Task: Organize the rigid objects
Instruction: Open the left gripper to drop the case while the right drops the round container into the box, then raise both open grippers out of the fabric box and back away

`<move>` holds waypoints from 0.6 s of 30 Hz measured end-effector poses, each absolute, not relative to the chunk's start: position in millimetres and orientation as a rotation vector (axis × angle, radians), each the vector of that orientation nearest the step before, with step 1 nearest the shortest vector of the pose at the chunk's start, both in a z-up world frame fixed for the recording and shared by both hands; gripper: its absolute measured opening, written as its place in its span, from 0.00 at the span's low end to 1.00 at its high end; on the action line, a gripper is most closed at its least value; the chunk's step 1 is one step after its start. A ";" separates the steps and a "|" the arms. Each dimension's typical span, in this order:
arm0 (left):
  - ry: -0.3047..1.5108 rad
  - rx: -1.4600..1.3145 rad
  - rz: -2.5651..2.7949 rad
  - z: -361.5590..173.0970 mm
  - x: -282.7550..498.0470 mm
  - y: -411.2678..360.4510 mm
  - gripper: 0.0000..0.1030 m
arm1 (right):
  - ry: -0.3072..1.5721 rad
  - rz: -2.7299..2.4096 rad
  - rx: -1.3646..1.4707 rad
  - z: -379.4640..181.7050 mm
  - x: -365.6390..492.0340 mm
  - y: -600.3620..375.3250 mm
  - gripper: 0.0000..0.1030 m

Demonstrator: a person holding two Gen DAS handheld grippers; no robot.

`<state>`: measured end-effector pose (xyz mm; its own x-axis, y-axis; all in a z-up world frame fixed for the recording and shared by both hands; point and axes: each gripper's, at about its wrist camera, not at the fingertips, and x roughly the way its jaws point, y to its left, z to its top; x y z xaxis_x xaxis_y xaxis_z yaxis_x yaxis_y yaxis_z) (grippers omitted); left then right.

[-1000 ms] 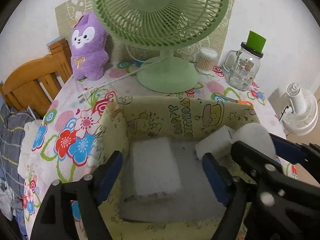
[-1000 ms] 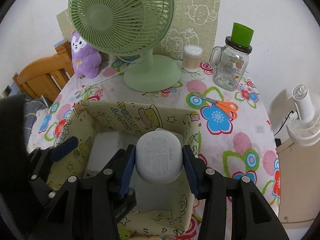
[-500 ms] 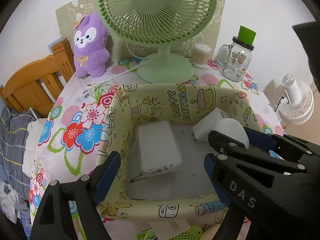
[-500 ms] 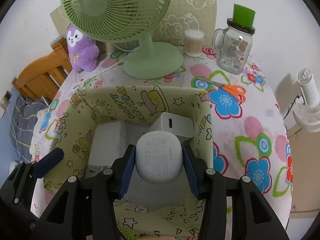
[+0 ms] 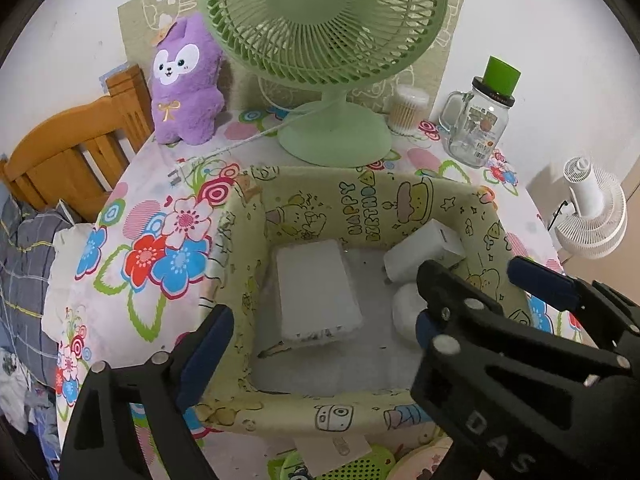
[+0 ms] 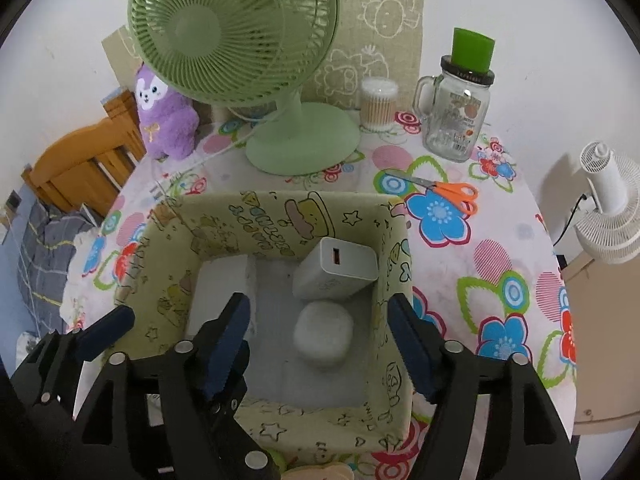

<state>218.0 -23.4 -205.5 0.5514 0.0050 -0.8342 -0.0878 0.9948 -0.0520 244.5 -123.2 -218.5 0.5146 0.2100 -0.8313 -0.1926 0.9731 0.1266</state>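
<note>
Right gripper point(image 6: 320, 324) fingers spread wide, nothing between them; left gripper point(image 5: 320, 340) fingers likewise apart and empty. White rounded case point(image 6: 323, 334) lies flat inside the fabric bin point(image 6: 396, 248), touching the white charger point(image 6: 336, 270), flat white box point(image 5: 316, 290) on the bin's opposite side.

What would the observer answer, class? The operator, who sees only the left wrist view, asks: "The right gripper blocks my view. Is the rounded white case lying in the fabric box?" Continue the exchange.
Observer: Yes. The right wrist view shows the whole rounded white case lying on the floor of the fabric box, just in front of the white USB charger.
Operator: Is the right gripper gripping it?
Observer: No. The right gripper is open, with a clear gap between each finger and the case.
Operator: Is anything loose beyond the box's far right corner?
Observer: Orange-handled scissors lie there on the floral tablecloth.
</note>
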 end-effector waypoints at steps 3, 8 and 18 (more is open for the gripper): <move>0.982 -0.094 0.050 -200.8 215.6 -21.1 0.93 | 0.987 0.226 0.029 -211.1 239.6 -125.0 0.84; 0.961 -0.090 0.069 -190.0 208.1 -18.2 0.96 | 0.968 0.211 0.023 -196.9 231.4 -124.5 0.86; 0.918 -0.072 0.072 -162.1 191.3 -10.2 0.97 | 0.924 0.184 0.098 -169.9 207.8 -129.2 0.86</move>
